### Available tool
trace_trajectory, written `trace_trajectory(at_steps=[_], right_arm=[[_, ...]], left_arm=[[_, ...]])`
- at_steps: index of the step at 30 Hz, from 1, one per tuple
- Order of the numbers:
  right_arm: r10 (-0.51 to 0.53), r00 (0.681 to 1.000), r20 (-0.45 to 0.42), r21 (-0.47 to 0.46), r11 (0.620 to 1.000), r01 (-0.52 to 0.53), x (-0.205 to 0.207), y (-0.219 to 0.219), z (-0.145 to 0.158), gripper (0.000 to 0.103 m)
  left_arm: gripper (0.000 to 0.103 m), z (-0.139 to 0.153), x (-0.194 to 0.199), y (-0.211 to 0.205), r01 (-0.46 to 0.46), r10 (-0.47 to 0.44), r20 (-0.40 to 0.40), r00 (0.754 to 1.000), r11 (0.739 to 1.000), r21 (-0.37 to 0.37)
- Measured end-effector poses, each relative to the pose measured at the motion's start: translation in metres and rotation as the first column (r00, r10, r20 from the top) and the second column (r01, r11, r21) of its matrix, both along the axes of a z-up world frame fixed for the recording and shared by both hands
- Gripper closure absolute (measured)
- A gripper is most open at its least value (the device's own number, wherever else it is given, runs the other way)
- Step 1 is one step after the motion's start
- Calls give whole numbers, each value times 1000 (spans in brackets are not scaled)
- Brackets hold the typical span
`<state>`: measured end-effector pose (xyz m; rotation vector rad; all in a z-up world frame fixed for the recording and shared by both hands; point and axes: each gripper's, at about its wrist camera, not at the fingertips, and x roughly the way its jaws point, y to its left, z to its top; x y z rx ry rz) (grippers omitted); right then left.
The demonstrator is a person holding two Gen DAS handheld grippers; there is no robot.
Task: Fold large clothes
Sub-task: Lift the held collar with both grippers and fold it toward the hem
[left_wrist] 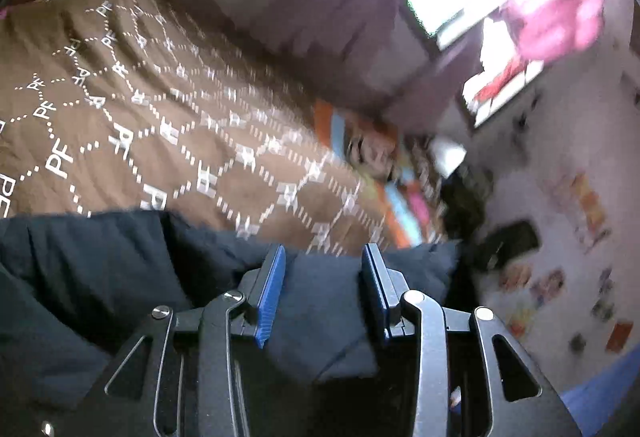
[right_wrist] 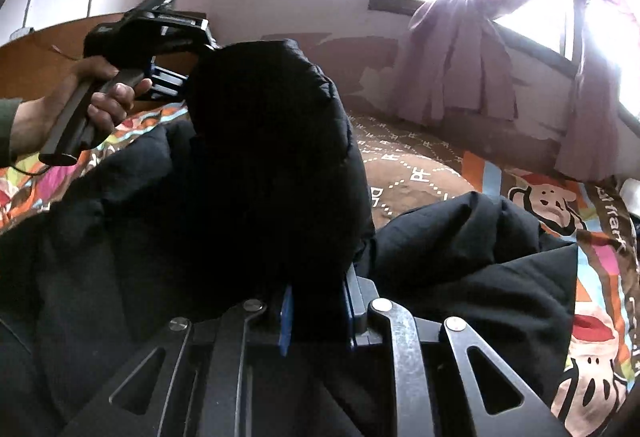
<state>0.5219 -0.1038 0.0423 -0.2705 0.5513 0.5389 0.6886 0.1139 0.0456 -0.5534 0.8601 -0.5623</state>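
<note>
A large black puffer jacket (right_wrist: 248,197) lies bunched on a bed. My right gripper (right_wrist: 316,301) is shut on a raised fold of the jacket, which rises in front of the camera. My left gripper (left_wrist: 324,261) has thick dark jacket fabric (left_wrist: 320,301) between its blue pads, which stand apart around the padding. In the right wrist view the left gripper (right_wrist: 176,77) shows at the upper left, held by a hand (right_wrist: 80,105), its fingertips at the jacket's top edge.
The bed carries a brown blanket with white PF lettering (left_wrist: 140,109) and a colourful cartoon sheet (right_wrist: 560,205). A window with pink curtains (right_wrist: 460,49) is behind the bed. A wooden headboard (right_wrist: 40,53) stands at the left.
</note>
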Motion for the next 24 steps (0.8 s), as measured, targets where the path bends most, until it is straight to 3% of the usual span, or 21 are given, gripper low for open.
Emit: trace_trajectory(at_steps=[7, 11, 13, 17, 21, 24], right_arm=[[35, 997, -66, 77, 997, -30, 2, -11, 0, 81], [48, 994, -95, 205, 978, -28, 5, -35, 13, 77], [36, 994, -103, 292, 957, -4, 8, -52, 26, 75], [-33, 990, -134, 444, 892, 90, 31, -70, 49, 71], [-58, 956, -288, 524, 826, 208, 75, -57, 60, 71], [4, 910, -416, 452, 869, 202, 97, -20, 50, 73]], left_arm=[[74, -19, -13, -2, 116, -106, -84, 991, 986, 116], [75, -40, -28, -3, 174, -146, -138, 980, 960, 221], [75, -44, -39, -3, 193, -164, -135, 977, 950, 245], [75, -53, -53, -17, 226, -205, -95, 974, 902, 368], [75, -65, -61, -19, 217, -204, -77, 976, 889, 403], [75, -69, -66, -22, 222, -217, -60, 974, 875, 430]])
